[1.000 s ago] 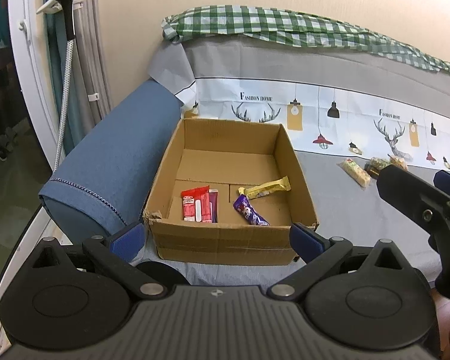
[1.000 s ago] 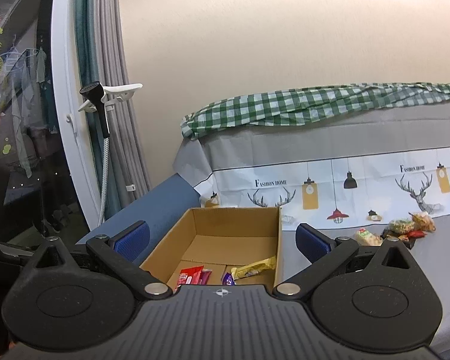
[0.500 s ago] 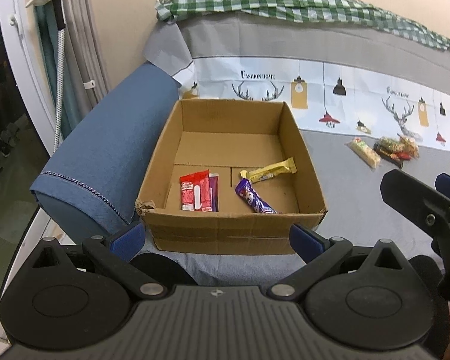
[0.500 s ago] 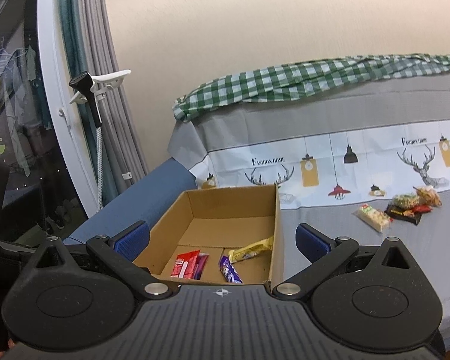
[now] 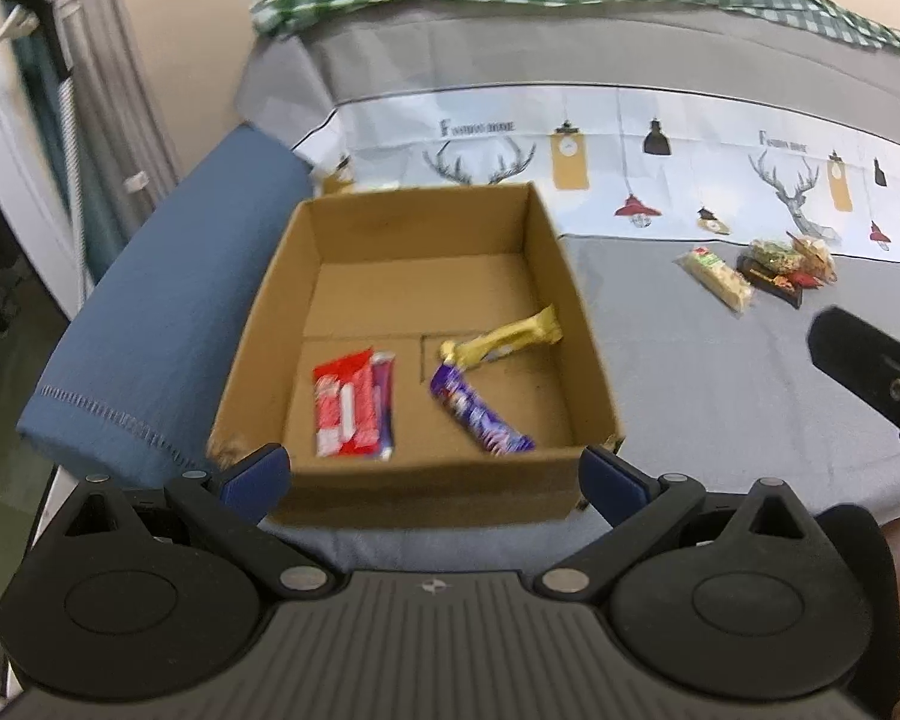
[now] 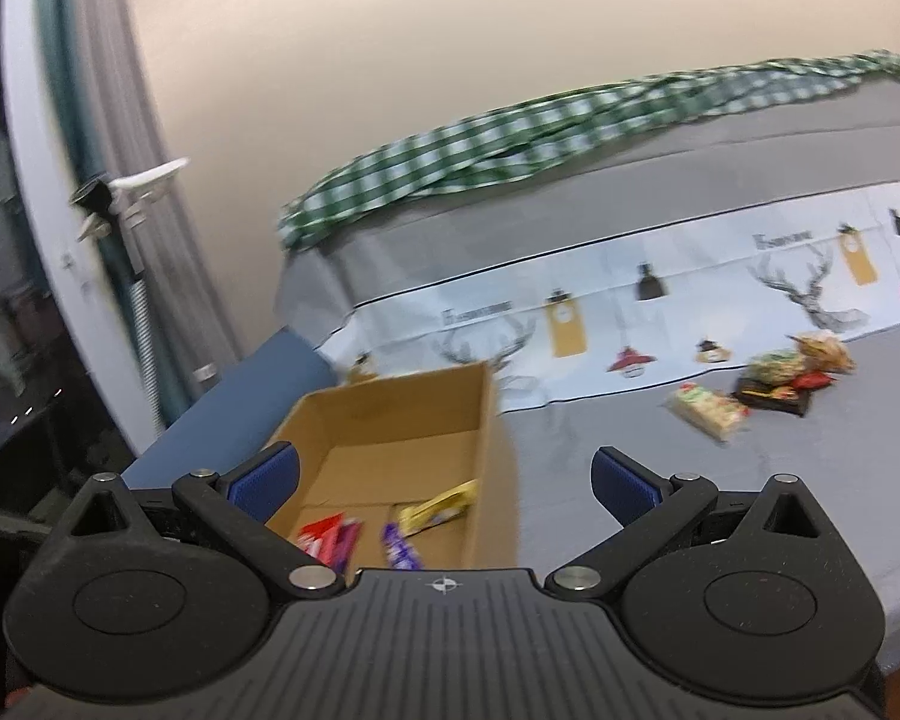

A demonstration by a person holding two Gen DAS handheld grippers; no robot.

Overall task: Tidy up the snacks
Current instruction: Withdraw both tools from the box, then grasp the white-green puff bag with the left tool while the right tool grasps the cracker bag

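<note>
In my left wrist view the cardboard box fills the centre of the frame, holding a red packet, a purple bar and a gold bar on its floor. The loose snacks lie at the right edge, on the grey cover, well apart from the box. My left gripper is spread wide and empty at lower centre. My right gripper is also wide apart, holding nothing, with the snacks toward the frame's right.
</note>
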